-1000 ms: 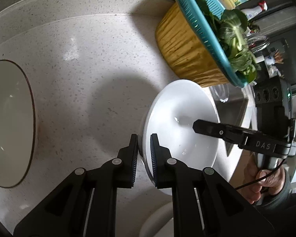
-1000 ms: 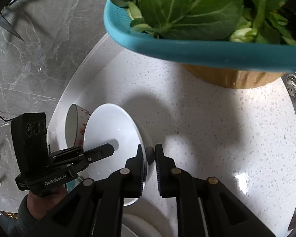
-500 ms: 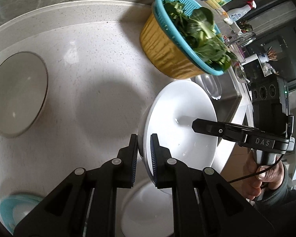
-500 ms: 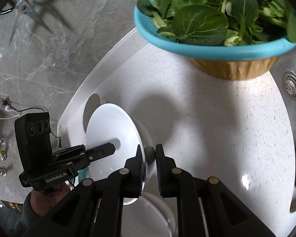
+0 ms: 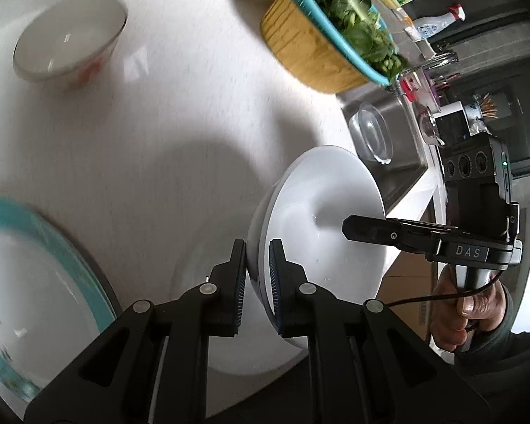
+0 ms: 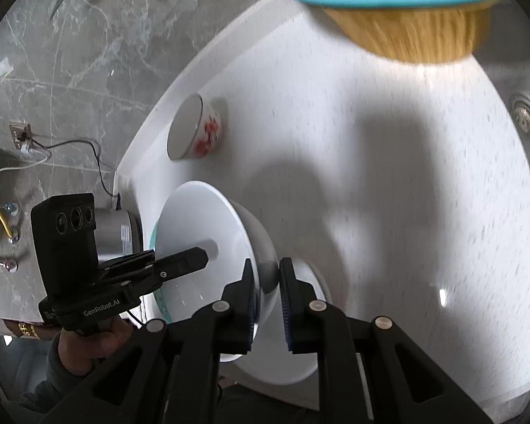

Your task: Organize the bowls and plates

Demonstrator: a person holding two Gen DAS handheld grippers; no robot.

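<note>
A plain white bowl [image 5: 318,212] hangs tilted above the counter, held from two sides. My left gripper [image 5: 258,251] is shut on its near rim, one pad inside and one outside. From the right, my right gripper [image 5: 348,228] reaches in, with one finger lying inside the bowl. In the right wrist view the same bowl [image 6: 201,226] sits between my right gripper's [image 6: 266,270] pads, which are shut on the rim. The left gripper [image 6: 203,256] grips the opposite rim. A red-flowered bowl [image 5: 67,39] [image 6: 194,130] stands on the counter farther back. A teal-rimmed plate [image 5: 35,275] lies at the left.
A white plate [image 5: 229,339] [image 6: 300,353] lies under the held bowl. A yellow and teal basket of greens [image 5: 311,46] [image 6: 406,35] stands at the back. The sink [image 5: 392,166] holds a glass bowl [image 5: 371,134]; its drain [image 6: 526,120] is at the right. Bottles stand behind the sink.
Both grippers have risen and drawn back with the white bowl. The basket and the red-flowered bowl have receded, and the teal-rimmed plate has come into view at the left.
</note>
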